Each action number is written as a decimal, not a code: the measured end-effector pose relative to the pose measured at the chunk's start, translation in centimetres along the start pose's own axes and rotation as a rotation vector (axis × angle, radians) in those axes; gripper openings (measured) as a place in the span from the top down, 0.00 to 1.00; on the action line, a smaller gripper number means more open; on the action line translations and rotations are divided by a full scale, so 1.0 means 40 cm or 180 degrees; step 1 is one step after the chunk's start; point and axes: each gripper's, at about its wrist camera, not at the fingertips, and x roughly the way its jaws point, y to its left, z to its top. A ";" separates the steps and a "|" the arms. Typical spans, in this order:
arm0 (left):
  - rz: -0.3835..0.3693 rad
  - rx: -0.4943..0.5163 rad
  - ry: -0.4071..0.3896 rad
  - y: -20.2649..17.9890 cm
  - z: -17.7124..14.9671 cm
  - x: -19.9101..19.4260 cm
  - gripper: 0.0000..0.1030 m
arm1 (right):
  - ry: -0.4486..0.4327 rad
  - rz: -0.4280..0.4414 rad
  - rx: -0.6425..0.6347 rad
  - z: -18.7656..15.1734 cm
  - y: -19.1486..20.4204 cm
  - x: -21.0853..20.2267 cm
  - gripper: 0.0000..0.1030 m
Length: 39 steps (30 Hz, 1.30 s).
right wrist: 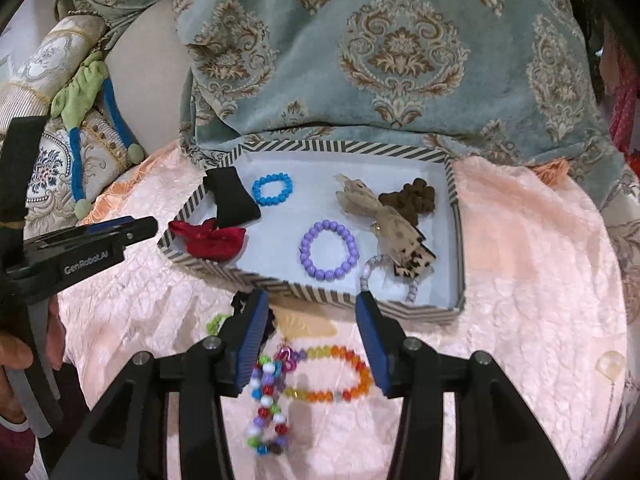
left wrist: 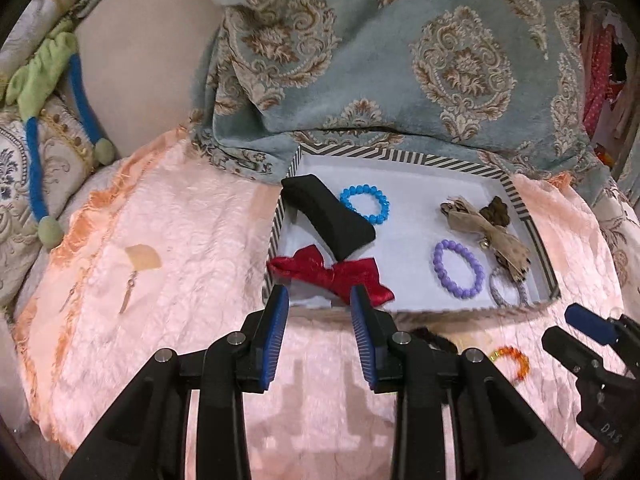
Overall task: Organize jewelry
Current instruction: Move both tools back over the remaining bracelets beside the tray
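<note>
A striped box (left wrist: pixel 540 252) (right wrist: pixel 456 208) on the pink cloth holds a red bow (left wrist: pixel 336 274) (right wrist: pixel 212 240), a black pad (left wrist: pixel 332 216) (right wrist: pixel 232 198), a blue bead bracelet (left wrist: pixel 365 204) (right wrist: pixel 273 189), a purple bead bracelet (left wrist: pixel 458 269) (right wrist: pixel 329 255), a beige bow (left wrist: pixel 484 232) (right wrist: pixel 384 220) and a silver hair tie (left wrist: pixel 506 292) (right wrist: pixel 370 270). My left gripper (left wrist: pixel 320 300) is open and empty at the box's near edge, just short of the red bow. My right gripper (right wrist: pixel 312 308) is open above an orange bead bracelet (right wrist: pixel 340 374) (left wrist: pixel 514 362) and a multicoloured bead string (right wrist: pixel 268 408) on the cloth.
A patterned teal blanket (left wrist: pixel 380 48) rises behind the box. Earrings (left wrist: pixel 128 300) and a tan card (left wrist: pixel 142 258) lie on the cloth at left. A green and blue band (left wrist: pixel 52 80) lies on cushions at far left. A dark item (right wrist: pixel 240 304) lies by the right gripper's left finger.
</note>
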 end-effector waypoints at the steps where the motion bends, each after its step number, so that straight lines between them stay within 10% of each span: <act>1: 0.0006 0.0006 -0.0020 -0.001 -0.009 -0.012 0.84 | -0.0011 -0.0017 -0.0018 -0.007 0.003 -0.010 0.50; 24: -0.0196 0.0047 0.0035 -0.036 -0.113 -0.099 0.84 | 0.0036 -0.0086 0.0017 -0.110 -0.022 -0.098 0.48; 39: -0.1010 -0.0258 0.0726 -0.016 -0.172 0.013 0.73 | 0.0255 -0.0030 0.0063 -0.141 -0.071 -0.005 0.48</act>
